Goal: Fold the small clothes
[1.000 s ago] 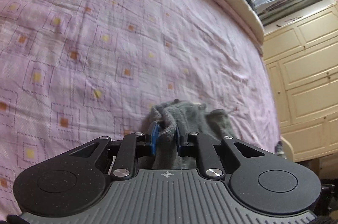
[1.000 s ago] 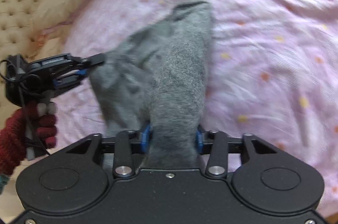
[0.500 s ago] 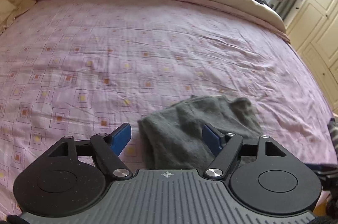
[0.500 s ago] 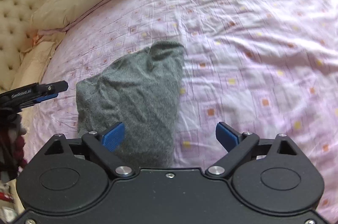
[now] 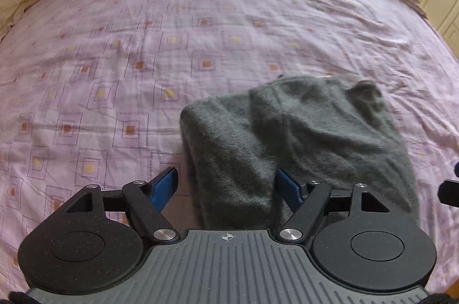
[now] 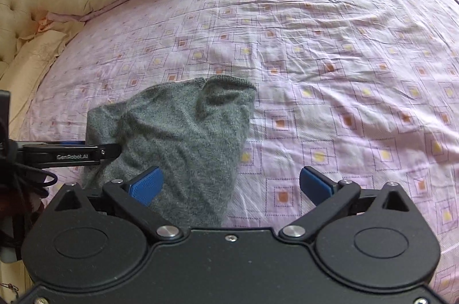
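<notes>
The grey garment (image 5: 287, 137) is being left lying rumpled on the pink bedsheet (image 5: 143, 46); left gripper (image 5: 226, 186) and right gripper (image 6: 238, 186) are being held spread apart, gripping nothing.

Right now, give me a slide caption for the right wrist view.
Right gripper open above a rumpled grey sock on the pink patterned bedsheet, left gripper alongside.
</notes>
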`<act>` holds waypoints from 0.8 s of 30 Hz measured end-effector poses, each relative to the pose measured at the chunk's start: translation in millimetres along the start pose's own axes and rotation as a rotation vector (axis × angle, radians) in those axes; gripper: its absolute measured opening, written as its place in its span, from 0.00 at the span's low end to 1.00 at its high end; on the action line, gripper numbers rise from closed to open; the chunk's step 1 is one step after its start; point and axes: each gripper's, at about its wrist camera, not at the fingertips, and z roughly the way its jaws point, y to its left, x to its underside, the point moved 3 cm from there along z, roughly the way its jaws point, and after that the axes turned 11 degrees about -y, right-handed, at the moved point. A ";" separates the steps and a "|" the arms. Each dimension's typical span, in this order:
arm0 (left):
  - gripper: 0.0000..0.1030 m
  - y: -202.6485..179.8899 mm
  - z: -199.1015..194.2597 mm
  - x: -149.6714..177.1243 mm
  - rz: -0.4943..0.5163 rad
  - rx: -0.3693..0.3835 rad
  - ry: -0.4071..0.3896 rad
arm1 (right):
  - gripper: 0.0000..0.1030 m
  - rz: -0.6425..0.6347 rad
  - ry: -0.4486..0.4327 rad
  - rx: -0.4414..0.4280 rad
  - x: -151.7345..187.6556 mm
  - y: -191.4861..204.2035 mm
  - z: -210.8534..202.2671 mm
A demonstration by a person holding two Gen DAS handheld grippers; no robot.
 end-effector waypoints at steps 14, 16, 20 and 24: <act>0.92 13.4 21.0 -4.6 0.013 0.023 0.048 | 0.99 -0.047 0.168 0.128 5.4 20.5 95.4; 0.94 13.3 22.9 -5.1 0.010 0.023 0.050 | 0.99 -0.062 0.168 0.129 3.7 25.4 98.4; 0.96 16.9 21.1 -7.2 -0.005 0.035 0.048 | 0.99 -0.065 0.141 0.121 -0.4 25.5 90.7; 0.95 18.7 -2.2 -11.5 -0.011 0.035 -0.003 | 0.99 -0.070 0.068 0.114 -6.3 21.3 63.6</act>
